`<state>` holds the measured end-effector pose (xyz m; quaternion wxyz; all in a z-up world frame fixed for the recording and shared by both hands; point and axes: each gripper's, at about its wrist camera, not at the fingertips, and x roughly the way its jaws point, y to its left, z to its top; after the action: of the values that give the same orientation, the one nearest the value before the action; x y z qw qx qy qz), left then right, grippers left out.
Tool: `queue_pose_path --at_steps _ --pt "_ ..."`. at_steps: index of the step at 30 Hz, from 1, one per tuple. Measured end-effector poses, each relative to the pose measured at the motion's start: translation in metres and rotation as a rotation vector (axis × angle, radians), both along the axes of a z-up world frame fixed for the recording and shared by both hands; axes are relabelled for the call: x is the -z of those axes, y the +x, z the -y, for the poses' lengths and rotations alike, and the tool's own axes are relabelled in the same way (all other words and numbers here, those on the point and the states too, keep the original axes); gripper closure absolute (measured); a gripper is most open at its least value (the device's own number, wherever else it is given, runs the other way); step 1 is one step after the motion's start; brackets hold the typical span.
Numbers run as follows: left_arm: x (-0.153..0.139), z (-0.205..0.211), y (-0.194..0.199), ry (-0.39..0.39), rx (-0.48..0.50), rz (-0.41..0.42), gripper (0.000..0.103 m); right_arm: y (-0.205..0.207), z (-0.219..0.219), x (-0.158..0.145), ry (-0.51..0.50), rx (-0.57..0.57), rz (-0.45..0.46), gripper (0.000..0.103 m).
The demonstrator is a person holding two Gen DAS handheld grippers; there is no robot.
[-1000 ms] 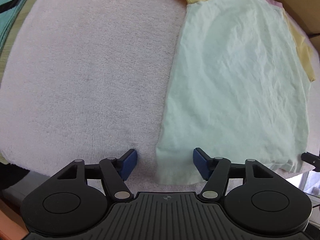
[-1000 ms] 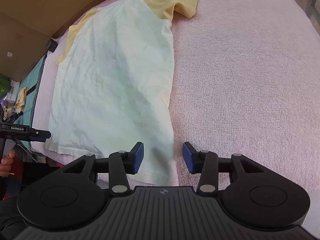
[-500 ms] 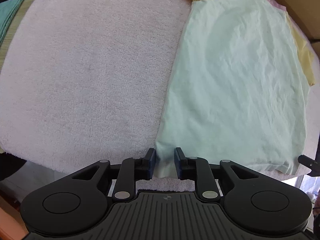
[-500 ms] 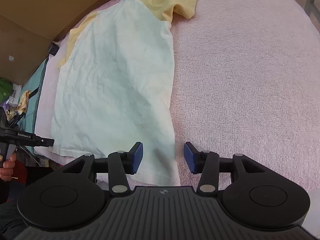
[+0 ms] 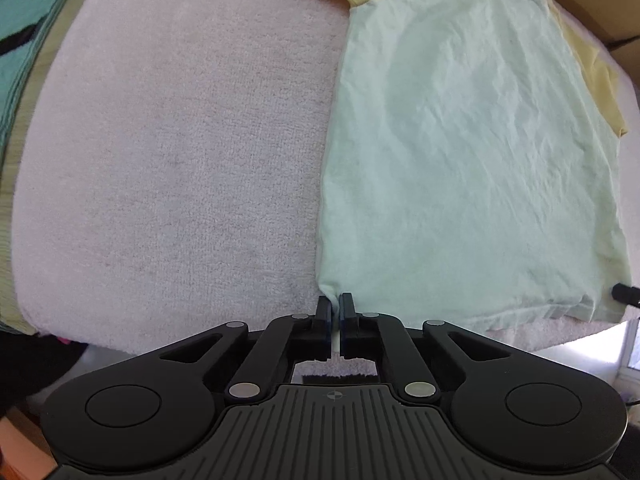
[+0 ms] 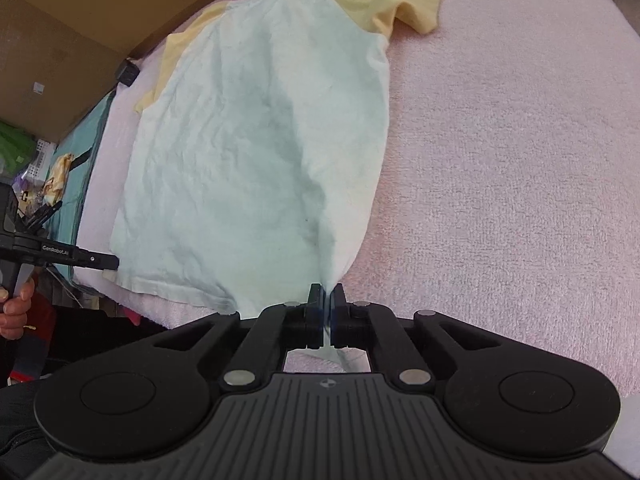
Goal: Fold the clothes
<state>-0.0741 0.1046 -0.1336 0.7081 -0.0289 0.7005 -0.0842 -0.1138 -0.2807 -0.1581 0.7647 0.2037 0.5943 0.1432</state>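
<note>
A pale mint T-shirt (image 5: 472,160) with yellow sleeves lies flat on a pink towel-covered surface (image 5: 180,160). It also shows in the right wrist view (image 6: 256,152). My left gripper (image 5: 335,304) is shut on the shirt's near left hem corner. My right gripper (image 6: 326,296) is shut on the near right hem corner, and the cloth rises in a fold from the jaws. In the right wrist view the left gripper (image 6: 114,262) shows at the shirt's far hem corner, held by a hand (image 6: 16,308).
A brown cardboard box (image 6: 60,52) stands behind the shirt's collar end. A teal cloth (image 5: 24,40) lies at the far left edge. Clutter (image 6: 36,172) sits beyond the surface's left side. Wide bare towel lies to the right of the shirt (image 6: 520,160).
Both grippers went from open to shut on the shirt's hem corners. The right corner has lifted, raising a fold in the cloth.
</note>
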Motion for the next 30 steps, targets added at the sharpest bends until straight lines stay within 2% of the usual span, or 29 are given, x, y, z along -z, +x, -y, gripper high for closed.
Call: queue_pose_path --at_steps 4,11,12,17,20,23,24,25,26,28,29,30 --pt "-0.021 0.006 -0.017 0.029 0.048 0.029 0.103 -0.002 0.003 -0.031 0.025 -0.032 0.051 0.1" --pt "-0.028 -0.011 -0.013 0.032 0.085 0.047 0.103 -0.007 0.017 -0.062 0.063 -0.064 0.06 0.1" --pt "-0.024 -0.016 -0.014 0.03 0.09 0.046 0.103 -0.008 0.018 -0.064 0.066 -0.067 0.056 0.1" --pt "-0.038 -0.024 -0.022 0.035 0.104 0.011 0.103 -0.011 0.023 -0.055 0.038 -0.068 0.019 0.1" --pt "-0.027 -0.03 -0.017 0.032 0.094 -0.003 0.103 -0.015 0.024 -0.051 0.061 -0.058 0.003 0.1" --pt "-0.025 -0.029 -0.016 0.038 0.101 -0.004 0.103 -0.015 0.018 -0.044 -0.015 -0.081 0.005 0.1" --pt "-0.016 -0.029 -0.01 0.045 0.116 -0.012 0.103 -0.014 0.015 -0.041 -0.048 -0.09 0.007 0.1" --pt "-0.01 -0.027 -0.009 0.056 0.121 -0.025 0.085 -0.014 0.013 -0.038 -0.081 -0.1 0.009 0.1" --pt "-0.004 -0.026 -0.008 0.07 0.122 -0.039 0.076 -0.013 0.01 -0.035 -0.114 -0.109 0.01 0.095" --pt "0.003 -0.025 -0.007 0.138 0.126 -0.03 0.045 -0.012 0.005 -0.021 -0.205 -0.135 -0.004 0.08" --pt "0.002 -0.026 -0.008 0.176 0.128 -0.005 0.04 -0.012 0.004 -0.015 -0.248 -0.138 -0.008 0.066" --pt "0.0 -0.028 -0.009 0.213 0.13 0.02 0.037 -0.014 0.007 -0.013 -0.274 -0.121 -0.001 0.063"
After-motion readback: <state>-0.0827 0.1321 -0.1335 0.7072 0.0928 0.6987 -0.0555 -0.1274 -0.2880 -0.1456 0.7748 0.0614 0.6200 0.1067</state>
